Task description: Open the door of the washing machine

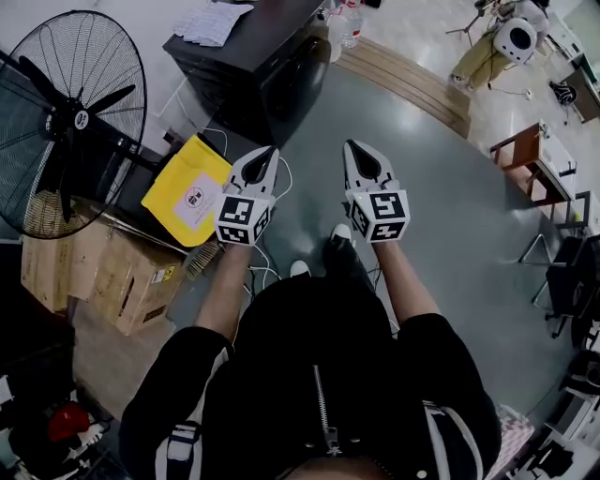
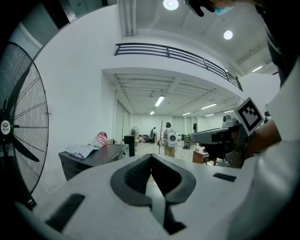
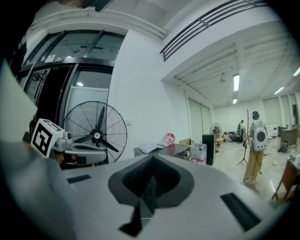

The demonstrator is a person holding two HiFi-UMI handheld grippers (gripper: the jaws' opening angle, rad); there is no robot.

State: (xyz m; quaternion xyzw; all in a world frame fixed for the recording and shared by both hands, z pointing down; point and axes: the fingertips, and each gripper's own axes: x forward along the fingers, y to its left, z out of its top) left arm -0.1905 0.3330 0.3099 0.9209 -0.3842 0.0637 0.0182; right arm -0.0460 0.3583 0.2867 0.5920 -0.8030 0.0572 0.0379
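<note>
Approach stage: left hand-held gripper (image 1: pixel 271 155) and right hand-held gripper (image 1: pixel 350 147), each pressed together and empty, point toward the washing machine (image 1: pixel 253 56), which stands ahead, well apart. Next move, likely: step closer, spread one hand-held gripper at the door (image 1: pixel 302 77).

Looking at a black washer (image 1: pixel 281 75), shining smooth and glossy. Seeing soft, crumpled cloth (image 1: pixel 214 22). Watching the grey floor (image 1: pixel 450 216) gleaming, smooth and a bit shiny. Seeing pale wood planks (image 1: pixel 403 80), looking matt. Spotting a fan (image 1: pixel 66 112) caged in thin dark metal wire. Finding brown boxes (image 1: pixel 131 272), looking like rough matt cardboard. Seeing smooth, matt white plastic on the left gripper (image 1: pixel 270 153) and right gripper (image 1: pixel 350 147), and dark ribbed pads (image 2: pixel 136 176), looking rubbery.
</note>
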